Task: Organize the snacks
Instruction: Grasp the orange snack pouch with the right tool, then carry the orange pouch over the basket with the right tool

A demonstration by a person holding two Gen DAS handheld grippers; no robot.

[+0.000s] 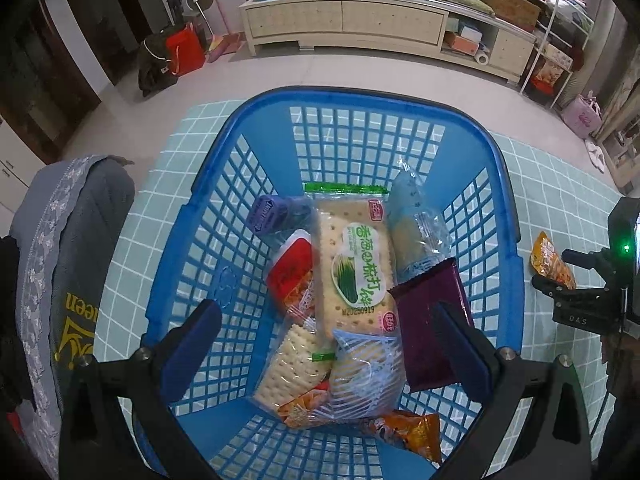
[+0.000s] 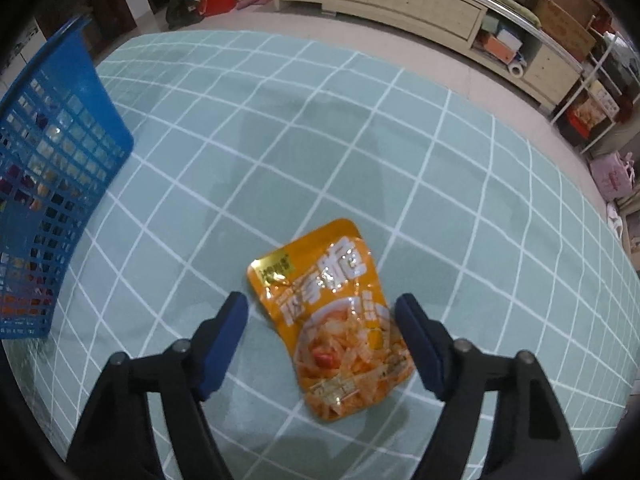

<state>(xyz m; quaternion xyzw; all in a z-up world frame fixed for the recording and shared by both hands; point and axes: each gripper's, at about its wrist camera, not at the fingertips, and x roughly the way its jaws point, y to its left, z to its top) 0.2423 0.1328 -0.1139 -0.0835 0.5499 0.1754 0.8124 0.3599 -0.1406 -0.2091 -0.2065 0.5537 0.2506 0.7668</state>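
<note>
While the right gripper (image 2: 322, 320) hung wide open over the orange pouch (image 2: 334, 320), which lay flat on the checked cloth (image 2: 280, 120) between its fingers, gripping nothing, the left gripper (image 1: 326, 334) stood equally wide and empty above the blue basket (image 1: 510, 208) beyond, heaped with cracker packets (image 1: 354, 264).
</note>
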